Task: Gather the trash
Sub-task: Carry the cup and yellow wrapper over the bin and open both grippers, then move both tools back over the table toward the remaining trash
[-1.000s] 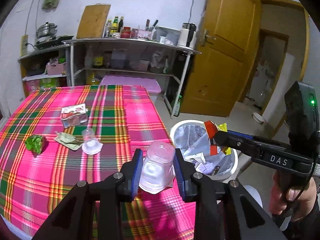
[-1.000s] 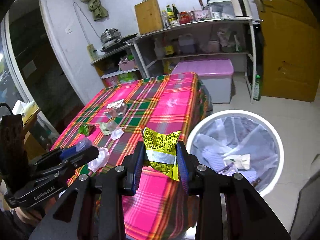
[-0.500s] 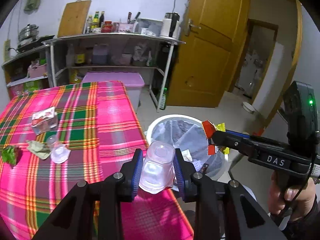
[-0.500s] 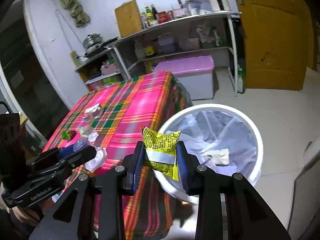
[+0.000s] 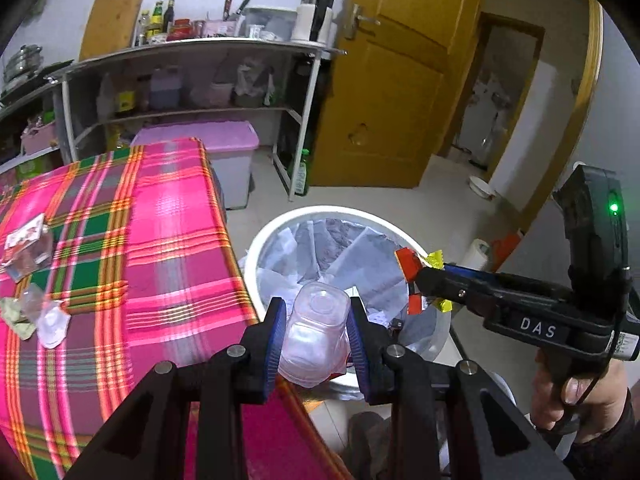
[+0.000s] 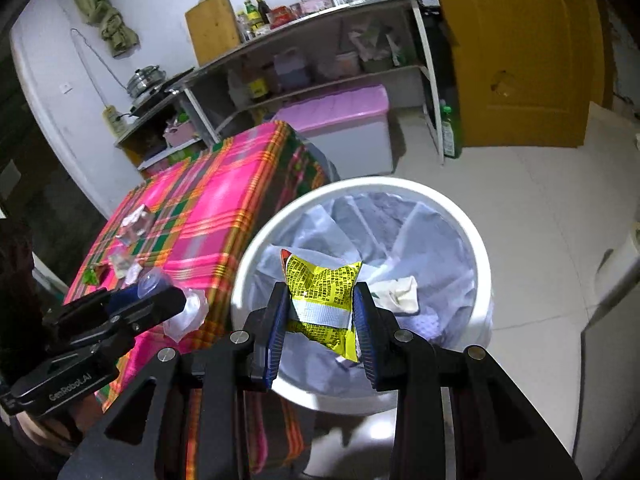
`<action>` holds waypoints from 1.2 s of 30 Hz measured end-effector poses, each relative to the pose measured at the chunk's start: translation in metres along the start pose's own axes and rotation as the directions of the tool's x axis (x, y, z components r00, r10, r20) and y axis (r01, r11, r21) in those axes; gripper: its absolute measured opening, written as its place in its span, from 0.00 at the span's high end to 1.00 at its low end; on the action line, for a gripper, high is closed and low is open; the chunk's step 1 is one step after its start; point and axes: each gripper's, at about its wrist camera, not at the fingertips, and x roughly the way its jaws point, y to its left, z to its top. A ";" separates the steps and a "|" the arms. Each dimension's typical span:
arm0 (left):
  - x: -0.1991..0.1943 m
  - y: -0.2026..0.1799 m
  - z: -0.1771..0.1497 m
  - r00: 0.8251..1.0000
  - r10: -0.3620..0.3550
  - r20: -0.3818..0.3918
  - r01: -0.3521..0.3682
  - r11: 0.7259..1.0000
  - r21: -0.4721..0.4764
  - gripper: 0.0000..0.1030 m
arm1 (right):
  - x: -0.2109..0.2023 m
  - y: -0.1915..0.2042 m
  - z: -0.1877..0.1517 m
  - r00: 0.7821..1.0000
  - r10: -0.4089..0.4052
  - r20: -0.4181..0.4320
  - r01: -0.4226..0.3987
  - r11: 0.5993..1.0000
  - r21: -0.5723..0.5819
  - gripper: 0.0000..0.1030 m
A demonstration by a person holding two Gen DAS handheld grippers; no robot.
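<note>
My left gripper (image 5: 316,328) is shut on a clear plastic cup (image 5: 316,340), held at the near rim of the white trash bin (image 5: 320,212). My right gripper (image 6: 320,320) is shut on a yellow snack wrapper (image 6: 322,292) and holds it over the open trash bin (image 6: 360,188), which is lined with a clear bag and holds crumpled paper (image 6: 400,294). The right gripper also shows in the left wrist view (image 5: 424,280), at the bin's right rim. The left gripper shows in the right wrist view (image 6: 176,304), beside the table corner.
The table with the pink plaid cloth (image 5: 168,216) stands left of the bin, with a small clear box (image 5: 26,244), a crushed clear cup (image 5: 50,320) and a paper scrap on it. A pink-lidded storage box (image 5: 224,148), metal shelves (image 5: 192,48) and a wooden door (image 5: 392,92) stand behind.
Both grippers have moved from over the table toward the bin, still holding their items. The wrapper now hangs over the bin opening and the cup is at its near rim.
</note>
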 end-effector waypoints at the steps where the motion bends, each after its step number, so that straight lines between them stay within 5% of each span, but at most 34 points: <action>1: 0.004 -0.001 0.001 1.000 -0.004 -0.005 0.004 1.000 0.001 0.70 | 0.004 -0.004 0.000 1.000 -0.004 -0.008 0.004 1.000 0.005 0.67; 15: 0.062 -0.004 0.012 0.994 -0.032 -0.104 0.032 0.999 0.000 0.69 | 0.032 -0.032 -0.004 0.995 -0.060 -0.082 0.063 0.997 0.033 0.57; 19: 0.067 0.000 0.013 0.993 -0.040 -0.110 0.038 0.999 -0.019 0.56 | 0.031 -0.033 -0.003 0.995 -0.064 -0.071 0.067 0.997 0.034 0.56; 36: 0.017 0.004 0.009 0.998 -0.053 -0.022 0.052 0.997 -0.049 0.55 | -0.010 0.002 0.003 0.999 -0.045 0.019 0.045 0.999 -0.031 0.55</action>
